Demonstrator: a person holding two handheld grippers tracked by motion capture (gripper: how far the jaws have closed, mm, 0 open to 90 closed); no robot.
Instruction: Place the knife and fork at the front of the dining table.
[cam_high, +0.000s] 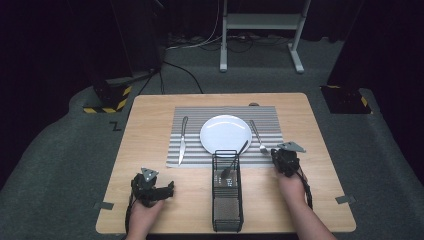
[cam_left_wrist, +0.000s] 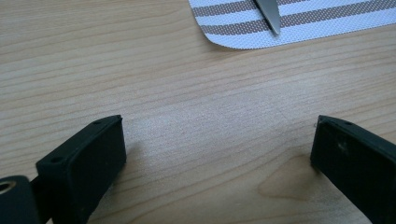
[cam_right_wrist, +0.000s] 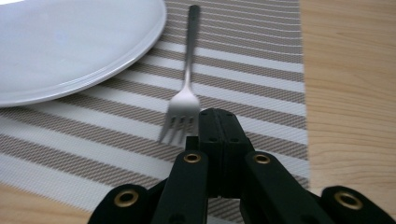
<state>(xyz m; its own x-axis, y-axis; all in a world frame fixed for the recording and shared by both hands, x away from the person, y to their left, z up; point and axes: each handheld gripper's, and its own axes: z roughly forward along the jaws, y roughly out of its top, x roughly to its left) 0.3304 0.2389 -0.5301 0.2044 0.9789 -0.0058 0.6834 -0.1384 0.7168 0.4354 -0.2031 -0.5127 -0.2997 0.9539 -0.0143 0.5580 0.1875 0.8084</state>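
A white plate (cam_high: 226, 134) lies on the striped placemat (cam_high: 195, 114) with a knife (cam_high: 182, 141) on its left and a fork (cam_high: 258, 136) on its right. A black wire caddy (cam_high: 227, 192) stands in front of the plate, a spoon (cam_high: 234, 161) leaning in it. My right gripper (cam_high: 280, 155) is at the mat's near right corner, just behind the fork (cam_right_wrist: 183, 100) tines, jaws shut with nothing between them (cam_right_wrist: 219, 122). My left gripper (cam_high: 170, 190) rests low over bare wood near the front left, jaws wide open and empty (cam_left_wrist: 217, 149); the knife tip (cam_left_wrist: 268, 14) shows ahead.
The wooden table (cam_high: 150, 120) ends close behind my hands. The placemat (cam_right_wrist: 261, 70) edge runs to the right of the right gripper, with bare wood beyond. The plate (cam_right_wrist: 70, 42) lies ahead and left of it. A metal stand (cam_high: 260, 30) and cables sit on the floor beyond.
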